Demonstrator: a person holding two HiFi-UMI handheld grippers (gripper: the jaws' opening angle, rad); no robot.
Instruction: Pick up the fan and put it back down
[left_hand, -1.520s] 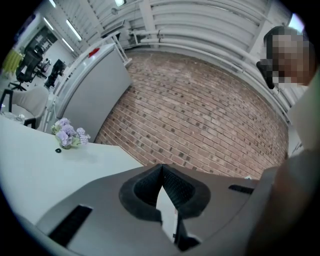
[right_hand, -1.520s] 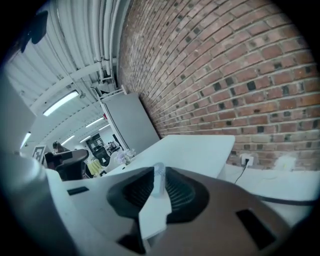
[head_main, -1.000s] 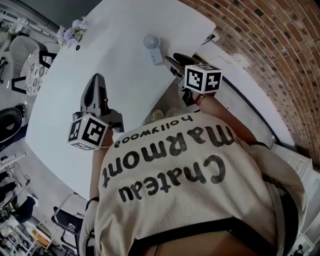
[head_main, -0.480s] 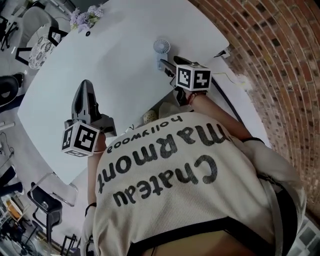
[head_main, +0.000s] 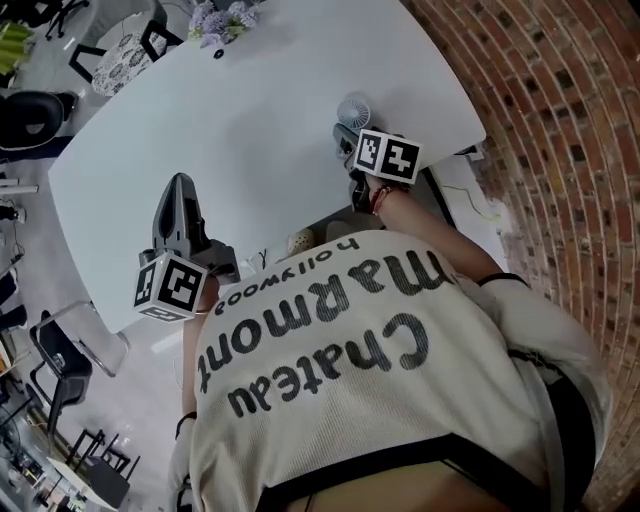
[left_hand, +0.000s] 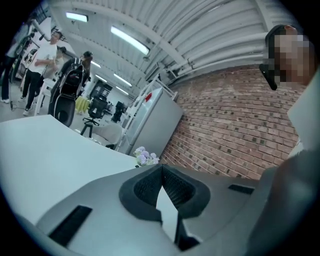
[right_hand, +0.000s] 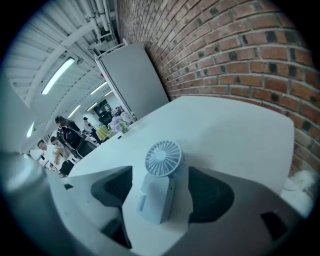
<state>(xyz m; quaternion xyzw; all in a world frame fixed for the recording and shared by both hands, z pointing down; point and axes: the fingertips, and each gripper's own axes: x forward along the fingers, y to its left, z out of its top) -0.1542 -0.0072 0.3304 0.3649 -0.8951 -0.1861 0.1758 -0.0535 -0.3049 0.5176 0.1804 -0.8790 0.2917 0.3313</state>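
1. The right gripper (right_hand: 161, 189) holds its dark ribbed jaws wide apart. They have just been opening, and the fan sits between them with bare table showing on both sides, so neither pad presses on it.
2. The small pale-blue handheld fan (right_hand: 159, 184), with a round grille head on a blocky handle, appears to lie flat on the white table (right_hand: 235, 135), grille facing up, near the corner beside the brick wall (right_hand: 235, 45).
3. The coming move turns on one relation: the fan's handle lies straight ahead in the gap, flanked by one pad on each side. To my eye the jaws need only close across the handle's width, with little or no further reach.
4. The fan's long axis runs along the line the gripper looks down, only slightly slanted. The handle's butt end is nearest the camera and a little to the left. The head points away from the person, toward the far edge of the table.
5. The left gripper (left_hand: 161, 170) has its jaws together at the tips with nothing between them. In the head view it hangs above the near left part of the table, well apart from the fan. The right hand is plainly the nearer one.
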